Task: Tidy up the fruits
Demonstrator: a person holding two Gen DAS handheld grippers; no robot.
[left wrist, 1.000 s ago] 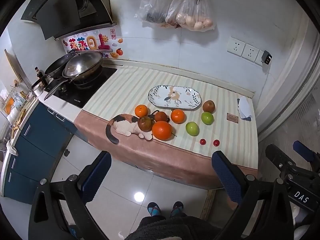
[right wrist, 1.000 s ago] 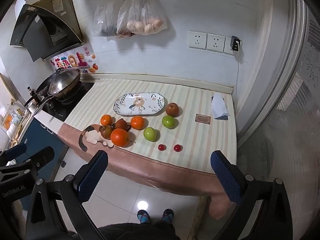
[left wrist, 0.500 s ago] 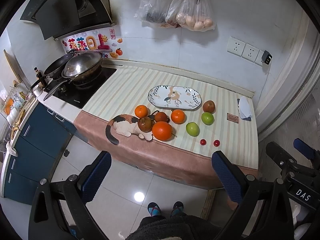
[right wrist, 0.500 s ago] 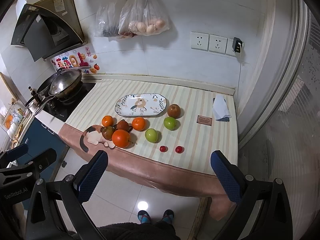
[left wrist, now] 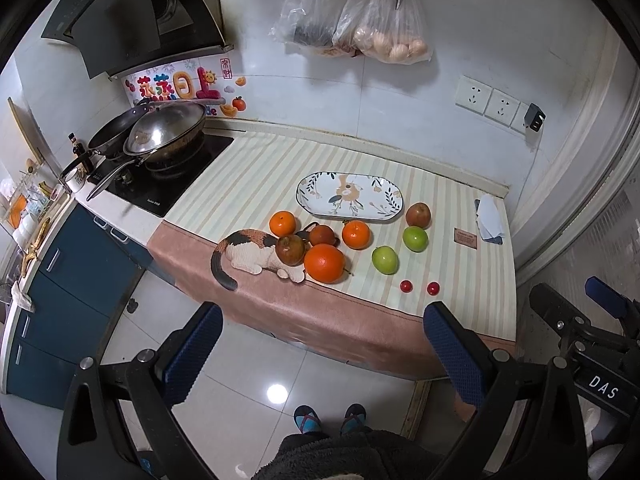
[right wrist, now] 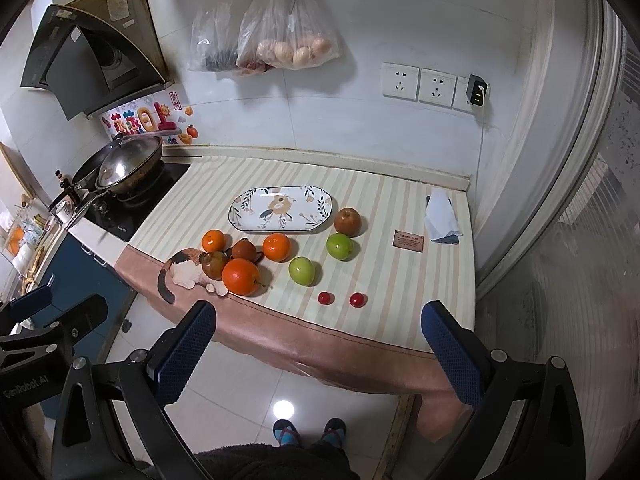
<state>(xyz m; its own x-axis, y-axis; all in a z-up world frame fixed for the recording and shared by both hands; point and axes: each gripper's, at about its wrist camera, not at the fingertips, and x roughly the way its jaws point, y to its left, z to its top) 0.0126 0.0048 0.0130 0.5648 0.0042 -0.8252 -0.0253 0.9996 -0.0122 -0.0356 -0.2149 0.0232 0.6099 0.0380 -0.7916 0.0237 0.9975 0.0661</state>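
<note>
We see a kitchen counter covered by a cream-striped cloth with a pink border (right wrist: 360, 344), and on it, toward the wall, an oval white ceramic plate with a floral print (right wrist: 320, 216), bare of fruit; our two grippers hang well back from the counter's front edge, above the floor, the left gripper (left wrist: 322, 354) with its jaws spread wide and holding nothing, the right gripper (right wrist: 318, 350) likewise wide apart and holding nothing; the fruits lie loose on the cloth in front of the plate; at the left a big round orange (right wrist: 241, 276) sits touching a dark brownish-red fruit (right wrist: 215, 265), which may be an apple, though we cannot tell from here; behind them lie two smaller tangerines (right wrist: 276, 247) (right wrist: 213, 240) and another dark red fruit (right wrist: 244, 249); to the right are two green apples (right wrist: 302, 271) (right wrist: 339, 246) and a reddish-brown apple (right wrist: 347, 221) just beside the plate's end; nearest the front edge, two tiny red cherry tomatoes (right wrist: 325, 298) (right wrist: 357, 300) lie apart.
</note>
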